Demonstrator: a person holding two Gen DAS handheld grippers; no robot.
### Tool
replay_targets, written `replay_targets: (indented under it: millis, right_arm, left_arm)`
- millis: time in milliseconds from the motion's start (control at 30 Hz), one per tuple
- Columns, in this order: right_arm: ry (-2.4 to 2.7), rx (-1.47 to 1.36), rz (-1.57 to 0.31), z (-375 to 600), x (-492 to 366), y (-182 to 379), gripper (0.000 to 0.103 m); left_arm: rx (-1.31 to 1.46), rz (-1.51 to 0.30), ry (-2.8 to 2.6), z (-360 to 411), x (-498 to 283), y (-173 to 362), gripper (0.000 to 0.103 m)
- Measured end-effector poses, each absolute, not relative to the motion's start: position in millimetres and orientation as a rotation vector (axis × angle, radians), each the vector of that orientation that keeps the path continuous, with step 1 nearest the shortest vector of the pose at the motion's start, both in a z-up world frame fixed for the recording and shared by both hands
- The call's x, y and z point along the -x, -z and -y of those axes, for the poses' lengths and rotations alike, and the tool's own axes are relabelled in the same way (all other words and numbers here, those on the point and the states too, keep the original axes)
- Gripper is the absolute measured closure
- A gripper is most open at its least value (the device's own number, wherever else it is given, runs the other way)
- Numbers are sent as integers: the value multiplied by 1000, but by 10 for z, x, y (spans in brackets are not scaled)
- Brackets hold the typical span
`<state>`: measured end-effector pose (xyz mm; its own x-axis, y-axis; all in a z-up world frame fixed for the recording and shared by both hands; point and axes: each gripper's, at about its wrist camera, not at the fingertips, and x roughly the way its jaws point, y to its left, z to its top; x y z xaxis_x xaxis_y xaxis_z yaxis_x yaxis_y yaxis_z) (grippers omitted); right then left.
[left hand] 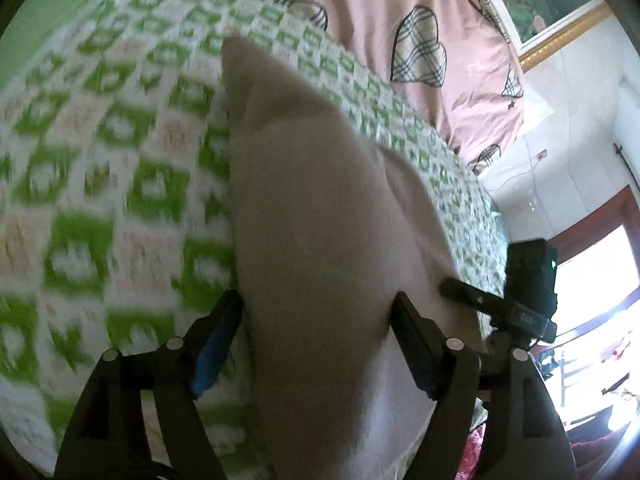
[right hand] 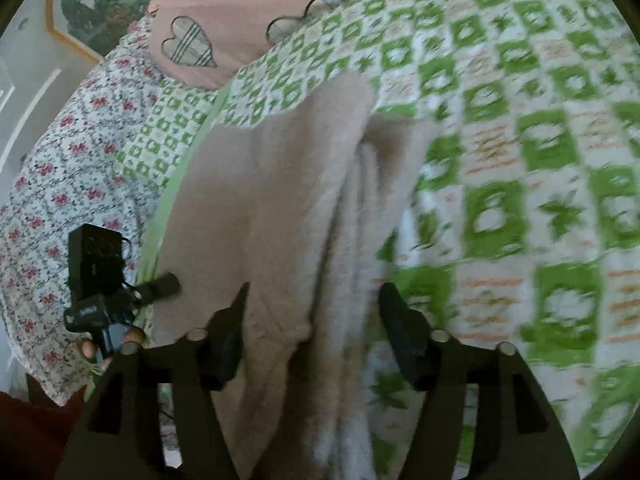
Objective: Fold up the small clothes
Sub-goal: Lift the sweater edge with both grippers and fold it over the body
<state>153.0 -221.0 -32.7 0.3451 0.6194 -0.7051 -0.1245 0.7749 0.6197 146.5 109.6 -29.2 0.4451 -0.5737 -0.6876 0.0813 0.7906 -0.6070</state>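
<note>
A beige fleecy garment (left hand: 320,216) lies on the green-checked bedspread (left hand: 100,152), stretching from 6 o'clock toward 12 in both views. A pink quilt with plaid hearts (left hand: 400,20) sits at 1 o'clock; a floral sheet (right hand: 60,168) spreads at 9 in the right view. The left gripper (left hand: 318,328) and the right gripper (right hand: 314,312) each straddle the cloth, fingers spread apart, not clamped. Both views are blurred.
</note>
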Motion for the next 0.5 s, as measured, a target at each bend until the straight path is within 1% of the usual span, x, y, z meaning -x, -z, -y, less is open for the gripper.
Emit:
replay_targets:
  millis: [200,333,367,400,433,467,500]
  right_arm:
    - [-491,-512,-1054,2247,-1851,122,36]
    - [-504,-530,-1037,2144,-2178,139,36]
    - [-518,-538,-1040,2100,-2264,176,40]
    - [-520,-533,-1048,2059,-2305,206,46]
    - [-502,-507,-1076,2012,-2365,264,70]
    - [-486,-493,-1092,1998,-2383,296,84]
    - [-486,-502,-1087,2011,-2381,297,85]
  left_arm:
    - [551,-1032,381,-1227,-1968,279,26]
    - [589,-1051,352,-1219,-2301,358,26]
    - [599,-1055,344,-1203,-2377,382,30]
    - [608,-1057,337,-1204,-2451,404,44]
    - [614,-1056,332,-1217,-2522,429,56]
    - [607,-1055,325,-1214,-2585,436,76]
    - [591,-1050,314,-1195,-2641,424,82]
